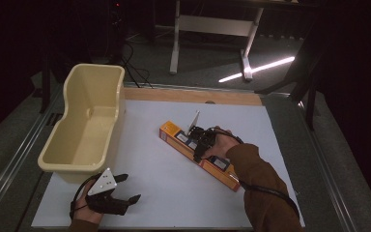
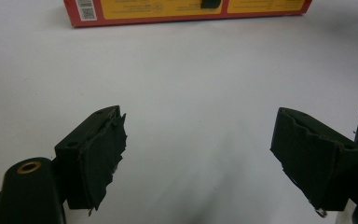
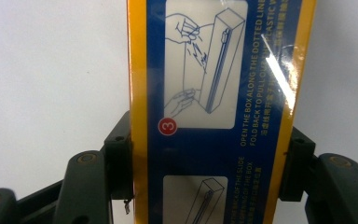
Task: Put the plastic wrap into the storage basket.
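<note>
The right hand-held gripper [image 1: 199,143] pinched the long carton [image 1: 174,137] across its width near mid-length. Likely light, stiff, glossy-slippery cardboard. The left hand-held gripper [image 1: 129,189] stood spread.

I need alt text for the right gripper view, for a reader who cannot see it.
The right claw is shut on a long yellow and blue box, one black jaw on each long side. The box face shows printed opening instructions, and it lies on a white table.

Left gripper [image 1: 125,189]: low near table's front edge, jaws spread wide, nothing between.
Right gripper [image 1: 199,145]: reached forward, pointed down, jaws clamped on long box [image 1: 198,153].
</note>
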Tool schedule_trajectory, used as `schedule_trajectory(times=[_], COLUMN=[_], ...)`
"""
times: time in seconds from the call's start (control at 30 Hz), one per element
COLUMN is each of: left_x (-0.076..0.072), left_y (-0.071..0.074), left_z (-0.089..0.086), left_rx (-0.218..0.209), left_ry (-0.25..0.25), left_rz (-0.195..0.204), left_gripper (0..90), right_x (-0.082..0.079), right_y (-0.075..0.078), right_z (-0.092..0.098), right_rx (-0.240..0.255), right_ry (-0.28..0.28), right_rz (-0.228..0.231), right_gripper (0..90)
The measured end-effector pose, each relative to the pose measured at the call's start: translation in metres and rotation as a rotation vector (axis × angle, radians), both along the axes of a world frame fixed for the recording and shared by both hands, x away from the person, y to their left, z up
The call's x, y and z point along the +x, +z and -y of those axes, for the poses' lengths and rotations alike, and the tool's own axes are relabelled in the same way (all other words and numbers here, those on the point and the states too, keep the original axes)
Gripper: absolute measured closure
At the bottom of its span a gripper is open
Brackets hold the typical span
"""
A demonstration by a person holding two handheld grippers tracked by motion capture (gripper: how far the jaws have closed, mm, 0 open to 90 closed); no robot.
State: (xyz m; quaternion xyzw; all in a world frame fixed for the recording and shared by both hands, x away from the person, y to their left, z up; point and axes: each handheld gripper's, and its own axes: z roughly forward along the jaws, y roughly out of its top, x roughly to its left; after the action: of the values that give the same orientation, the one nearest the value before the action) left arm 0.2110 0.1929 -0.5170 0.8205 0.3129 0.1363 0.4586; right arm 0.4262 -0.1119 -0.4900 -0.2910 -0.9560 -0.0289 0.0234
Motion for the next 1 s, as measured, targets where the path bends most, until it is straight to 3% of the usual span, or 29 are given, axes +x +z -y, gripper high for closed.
schedule_trajectory(times=[0.17,0.33,0.8,1.0], left_x=[0.000,0.000,0.000,0.000], left_y=[0.000,0.000,0.000,0.000], left_z=[0.000,0.000,0.000,0.001], left_rx=[0.000,0.001,-0.001,0.005], left_ry=[0.001,-0.001,-0.002,-0.004], left_rz=[-0.002,-0.001,0.001,0.002], left_gripper=[17.0,17.0,17.0,17.0], right_x=[0.001,0.002,0.007,0.010], right_y=[0.002,0.005,0.022,0.031], right_z=[0.000,-0.002,-0.017,-0.025], right_rx=[0.030,0.052,0.191,0.248], right_ry=[-0.035,-0.069,-0.157,-0.166], right_rz=[-0.018,-0.003,-0.002,-0.012], right_gripper=[39.0,39.1,39.0,39.0])
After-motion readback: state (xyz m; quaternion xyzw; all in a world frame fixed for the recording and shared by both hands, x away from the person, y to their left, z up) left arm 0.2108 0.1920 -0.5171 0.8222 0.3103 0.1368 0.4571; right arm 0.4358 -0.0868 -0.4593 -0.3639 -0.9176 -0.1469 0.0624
